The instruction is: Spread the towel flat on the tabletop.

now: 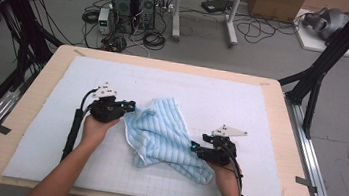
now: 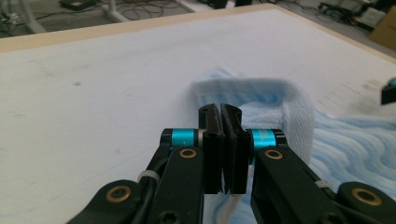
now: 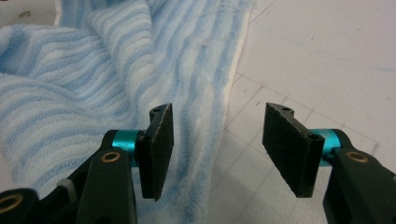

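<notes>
Striped towel (image 1: 165, 134) crumpled near middle of white mat (image 1: 242, 101). Left gripper (image 2: 222, 116) clamped on towel's folded hem; right gripper (image 3: 217, 144) spread wide over its border, gripping nothing. Better to pinch that border deep before pulling apart. Plenty of free mat toward every edge.

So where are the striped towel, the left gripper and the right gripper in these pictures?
towel (image 1: 163, 132): high view, middle of the striped cloth.
left gripper (image 2: 223, 121): left gripper view, between its closed fingertips, beside the towel's edge.
right gripper (image 3: 217, 144): right gripper view, in the gap between its open fingertips, over the towel's edge.
</notes>
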Demonstrator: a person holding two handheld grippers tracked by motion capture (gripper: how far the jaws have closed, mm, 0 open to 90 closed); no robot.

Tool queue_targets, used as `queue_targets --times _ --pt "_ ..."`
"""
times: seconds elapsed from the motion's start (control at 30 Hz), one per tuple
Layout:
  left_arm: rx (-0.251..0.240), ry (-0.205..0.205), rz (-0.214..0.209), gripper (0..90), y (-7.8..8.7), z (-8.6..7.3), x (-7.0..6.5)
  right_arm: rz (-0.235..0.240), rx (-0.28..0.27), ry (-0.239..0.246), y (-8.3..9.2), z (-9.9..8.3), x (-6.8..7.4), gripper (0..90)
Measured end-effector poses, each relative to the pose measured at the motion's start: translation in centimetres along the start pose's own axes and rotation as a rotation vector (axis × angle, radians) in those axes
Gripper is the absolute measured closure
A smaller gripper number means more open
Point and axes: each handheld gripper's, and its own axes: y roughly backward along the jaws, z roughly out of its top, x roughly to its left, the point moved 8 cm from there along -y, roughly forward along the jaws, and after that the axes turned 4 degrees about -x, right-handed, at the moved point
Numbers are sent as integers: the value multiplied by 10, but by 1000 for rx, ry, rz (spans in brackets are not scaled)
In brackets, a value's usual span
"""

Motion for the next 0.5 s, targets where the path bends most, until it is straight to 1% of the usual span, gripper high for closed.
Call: queue_targets --times 0.03,0.1,0.13,0.2,0.23,0.27,0.3,0.33,0.37,0.4,0.5 --pt "0 15 22 872 2 -1 7 -7 -5 3 -1 1 -1 431" --pt "5 30 65 872 6 -3 20 -10 -4 13 -3 3 -1 435" --pt "7 39 86 872 8 -4 27 -11 -4 8 -4 5 -1 435" --pt "4 63 106 871 10 -7 37 -8 -3 3 -8 10 -1 432" --pt "-6 71 117 858 12 -8 39 -8 -8 8 -10 13 -1 430" --pt "-26 82 123 787 14 -8 40 -10 -7 8 -13 16 -1 430" --pt "-46 103 123 675 15 -7 40 -4 -6 16 -17 19 -1 428" --pt "-56 105 129 621 16 -7 39 -5 -3 24 -20 22 0 423" --pt "-56 97 135 558 16 -6 38 -5 2 34 -25 25 1 420" --pt "-55 86 136 522 17 -6 37 -4 9 49 -29 28 2 414" --pt "-66 71 112 480 20 -3 32 0 21 77 -44 37 5 402"
